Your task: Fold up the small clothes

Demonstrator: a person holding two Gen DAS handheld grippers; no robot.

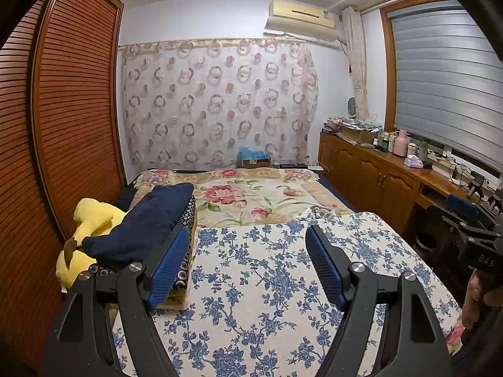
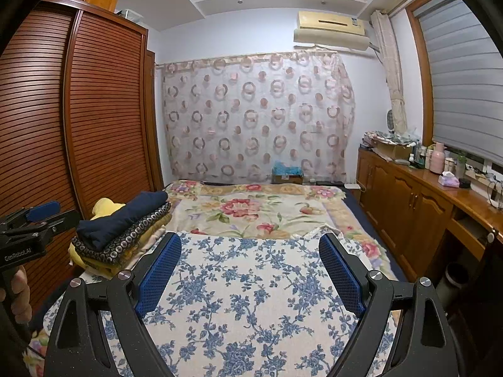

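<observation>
L gripper (image 1: 248,242) is spread wide w/ nothing between its blue pads (image 1: 168,264), hovering over a white cloth w/ blue flower print (image 1: 267,276) that lies flat on the bed (image 1: 251,194). R gripper (image 2: 250,251) is likewise wide apart and empty above the same blue-flower cloth (image 2: 251,282); neither pair of pads touches the fabric as far as the views show.

Stack of folded clothes (image 1: 151,226) sits at the cloth's left edge, just beside the L gripper's left finger: navy piece on top, a dark piece w/ ring pattern under it, yellow and pale layers below. From the R wrist view the stack (image 2: 122,235) is to the left, w/ the L gripper's body and the hand (image 2: 17,286) holding it at the far left edge. A yellow soft item (image 1: 91,220) lies behind the stack, next to the slatted wooden wardrobe (image 1: 69,94).

Beyond the cloth, a floral blanket (image 1: 251,198) covers the bed. A wooden cabinet (image 1: 377,182) w/ bottles runs along the right under the window blind (image 1: 440,78).
</observation>
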